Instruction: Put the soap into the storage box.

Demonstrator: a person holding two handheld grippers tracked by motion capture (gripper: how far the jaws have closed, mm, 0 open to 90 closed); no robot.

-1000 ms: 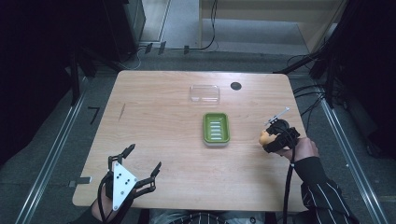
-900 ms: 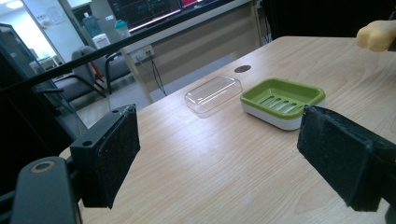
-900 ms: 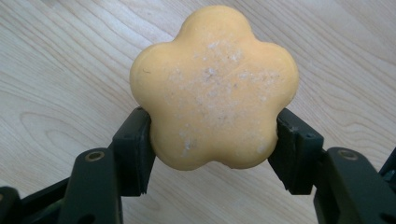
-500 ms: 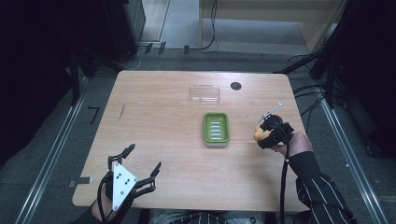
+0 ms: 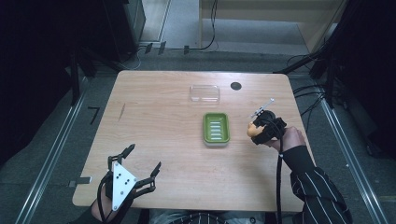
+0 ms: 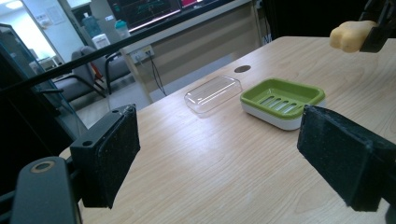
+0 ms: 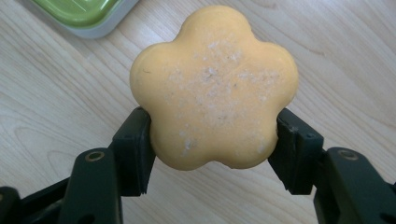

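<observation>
A flower-shaped yellow soap bar (image 7: 215,88) sits pinched between the two black jaws of my right gripper (image 7: 212,147), which is shut on it. In the high view that gripper (image 5: 256,131) holds the soap bar (image 5: 253,129) above the table, just right of the green soap dish (image 5: 215,128). The left gripper view has the soap bar (image 6: 350,35) at the top right, past the green soap dish (image 6: 282,100). My left gripper (image 5: 142,161) rests at the table's near left corner, jaws wide open and empty (image 6: 219,156).
A clear plastic lid (image 5: 205,93) lies behind the dish, also seen as a clear lid (image 6: 213,93) in the left gripper view. A dark round hole (image 5: 236,86) marks the tabletop near the far edge. The wooden table (image 5: 159,121) has bare space at the left and front.
My right gripper has carried the soap bar leftward, closer to the green dish. The left gripper has stayed put.
</observation>
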